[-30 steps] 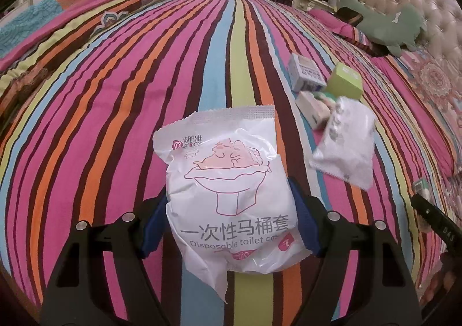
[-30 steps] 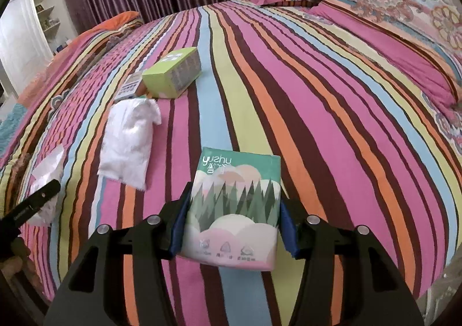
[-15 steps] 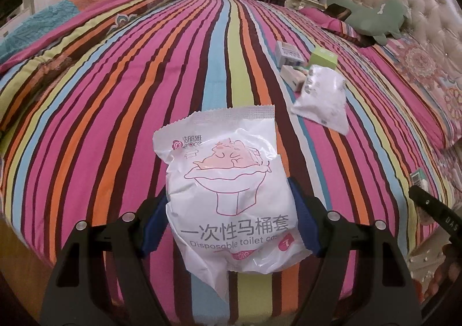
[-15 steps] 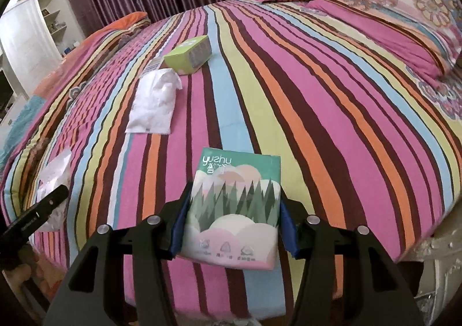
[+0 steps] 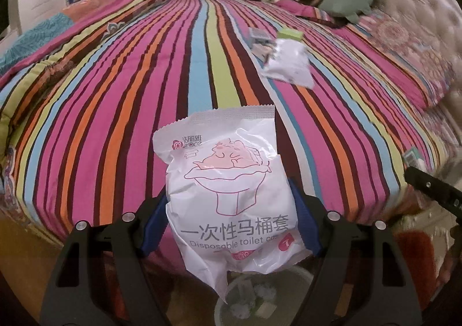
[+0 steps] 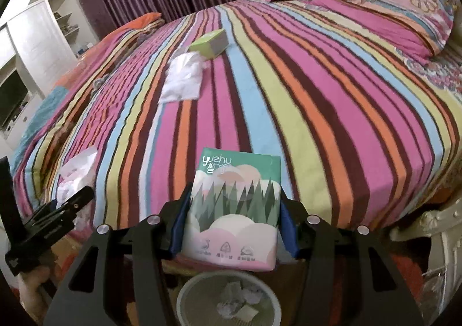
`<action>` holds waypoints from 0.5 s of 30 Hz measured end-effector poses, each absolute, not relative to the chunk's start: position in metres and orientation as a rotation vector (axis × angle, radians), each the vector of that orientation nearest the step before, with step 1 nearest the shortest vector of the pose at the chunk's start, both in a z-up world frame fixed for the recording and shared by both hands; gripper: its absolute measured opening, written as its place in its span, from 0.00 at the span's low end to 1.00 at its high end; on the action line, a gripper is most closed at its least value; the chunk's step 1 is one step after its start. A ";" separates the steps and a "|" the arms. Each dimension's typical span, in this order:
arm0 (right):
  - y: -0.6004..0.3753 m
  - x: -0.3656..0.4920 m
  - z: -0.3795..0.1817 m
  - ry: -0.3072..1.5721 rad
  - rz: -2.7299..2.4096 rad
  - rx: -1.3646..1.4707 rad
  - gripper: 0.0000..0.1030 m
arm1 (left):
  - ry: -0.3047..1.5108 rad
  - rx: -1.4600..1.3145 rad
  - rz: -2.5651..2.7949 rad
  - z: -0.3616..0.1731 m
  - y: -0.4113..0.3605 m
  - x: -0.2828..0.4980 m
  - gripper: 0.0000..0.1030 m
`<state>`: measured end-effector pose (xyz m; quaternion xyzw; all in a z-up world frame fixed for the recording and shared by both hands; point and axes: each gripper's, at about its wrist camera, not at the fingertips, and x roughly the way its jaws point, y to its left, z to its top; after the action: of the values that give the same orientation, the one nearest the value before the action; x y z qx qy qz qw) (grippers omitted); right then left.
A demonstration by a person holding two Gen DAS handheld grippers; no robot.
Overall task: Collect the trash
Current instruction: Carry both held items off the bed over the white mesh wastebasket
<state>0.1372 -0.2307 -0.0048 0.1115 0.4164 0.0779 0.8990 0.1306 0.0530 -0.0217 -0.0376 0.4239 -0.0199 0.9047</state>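
Left gripper (image 5: 228,210) jaws pinch a limp white packet (image 5: 228,190); right gripper (image 6: 232,227) jaws clamp a tissue pack (image 6: 234,207). Released early, either could miss the bin (image 6: 228,301) below.

Both views have that warm, slightly dim indoor look, kind of orange-pink overall, with no hard shadows anywhere on the striped bedspread (image 5: 121,112). Heavy fisheye bend: the stripes bulge outward and the corners go to black vignette. The near stuff is sharp; you can read the print on the white packet (image 5: 231,196) and the tissue pack (image 6: 235,207) fine. Farther back it gets smeary: the small white bag (image 5: 290,64) and green box (image 5: 290,34) are motion-blurred in the left view, and the headboard (image 5: 418,16) is soft and a bit washed out. The bin (image 6: 228,301) sits in murky shade at the bottom edge.
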 end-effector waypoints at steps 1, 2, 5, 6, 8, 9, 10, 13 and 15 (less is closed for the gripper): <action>-0.230 0.136 -0.006 0.871 0.165 0.237 0.49 | 0.882 -0.075 -0.048 -0.023 0.052 0.123 0.72; -0.229 0.129 -0.010 0.887 0.171 0.247 0.49 | 0.888 -0.077 -0.055 -0.026 0.052 0.116 0.72; -0.227 0.118 -0.017 0.914 0.179 0.257 0.49 | 0.915 -0.072 -0.076 -0.034 0.048 0.094 0.72; -0.225 0.112 -0.021 0.931 0.185 0.260 0.49 | 0.926 -0.063 -0.084 -0.037 0.046 0.088 0.72; -0.221 0.105 -0.026 0.949 0.191 0.260 0.49 | 0.947 -0.045 -0.098 -0.043 0.040 0.077 0.72; -0.219 0.100 -0.030 0.965 0.198 0.262 0.49 | 0.964 -0.038 -0.110 -0.048 0.037 0.070 0.72; -0.217 0.096 -0.032 0.972 0.200 0.265 0.49 | 0.975 -0.037 -0.115 -0.051 0.035 0.067 0.72; -0.213 0.086 -0.044 1.017 0.214 0.282 0.49 | 1.038 -0.039 -0.137 -0.069 0.029 0.055 0.72; -0.211 0.081 -0.053 1.049 0.219 0.292 0.49 | 1.067 -0.026 -0.151 -0.076 0.025 0.052 0.72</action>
<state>0.0815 -0.2113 -0.0531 0.1388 0.4979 0.1040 0.8497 0.0524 0.0246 -0.0762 -0.0122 0.5079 -0.0717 0.8583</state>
